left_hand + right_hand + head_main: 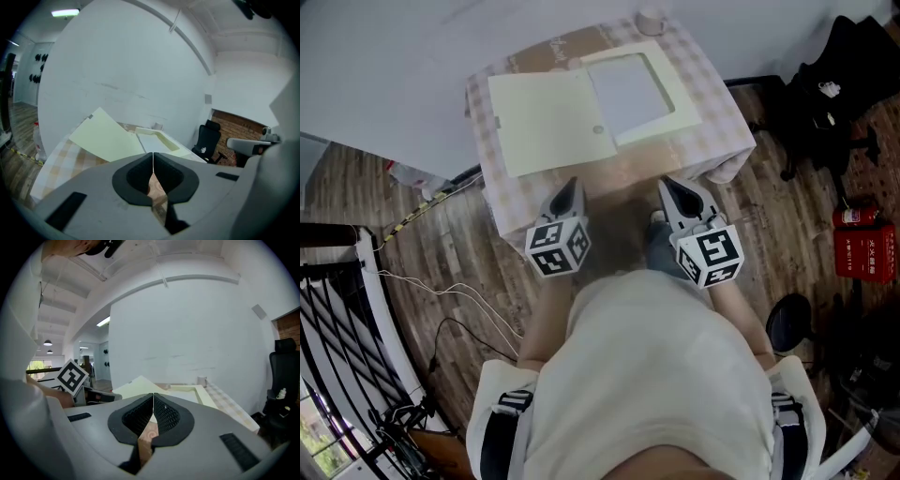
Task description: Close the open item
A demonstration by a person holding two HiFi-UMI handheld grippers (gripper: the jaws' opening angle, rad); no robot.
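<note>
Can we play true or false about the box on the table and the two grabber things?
1. The cream box lies open, with its lid flopped out to the left in the head view. True.
2. The left gripper is holding the lid. False: its jaws are together on nothing, and it is short of the box, near the table's front edge.
3. The right gripper has its jaws shut and empty. True.
4. The small cup sits inside the box. False: it stands on the table's far edge, beyond the box.
</note>
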